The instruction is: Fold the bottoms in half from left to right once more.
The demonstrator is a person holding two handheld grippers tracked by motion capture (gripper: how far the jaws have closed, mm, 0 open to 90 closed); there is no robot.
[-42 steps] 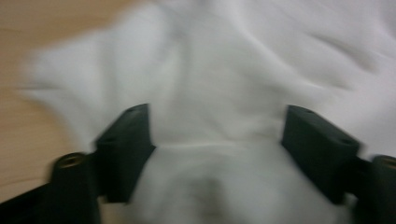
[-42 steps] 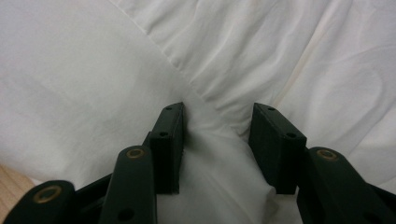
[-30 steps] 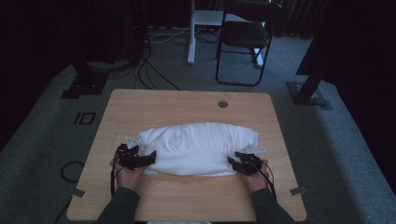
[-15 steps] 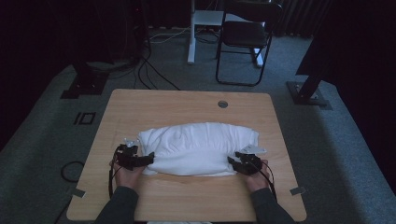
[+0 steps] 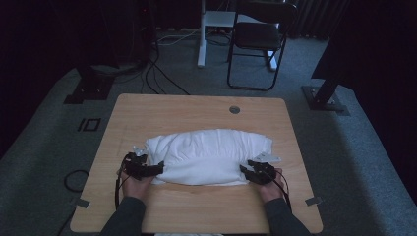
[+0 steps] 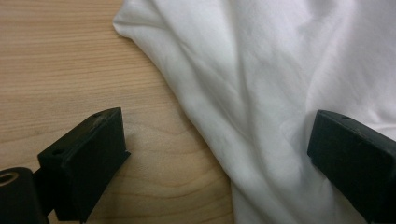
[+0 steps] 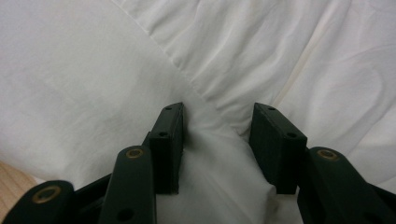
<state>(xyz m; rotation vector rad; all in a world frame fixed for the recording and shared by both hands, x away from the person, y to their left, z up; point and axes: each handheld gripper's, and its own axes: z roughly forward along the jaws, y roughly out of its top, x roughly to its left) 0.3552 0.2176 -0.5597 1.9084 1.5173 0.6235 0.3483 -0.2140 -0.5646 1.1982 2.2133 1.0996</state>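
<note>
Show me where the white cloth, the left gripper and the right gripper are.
white cloth point(image 5: 206, 155): high view, its middle.
left gripper point(image 5: 156, 168): high view, between its fingertips.
right gripper point(image 5: 244, 170): high view, between its fingertips.

white cloth point(image 5: 209, 156) bunched mid-table point(image 5: 196, 110), left gripper point(image 5: 153, 170) at its 8 o'clock, right gripper point(image 5: 245, 169) at 4 (both touching its edge)

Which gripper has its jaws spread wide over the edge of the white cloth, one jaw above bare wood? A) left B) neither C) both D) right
A: in the left gripper view the left gripper stands wide open, one jaw over the table and one over the white cloth, while the right gripper has its jaws much closer, around a fold.
</note>
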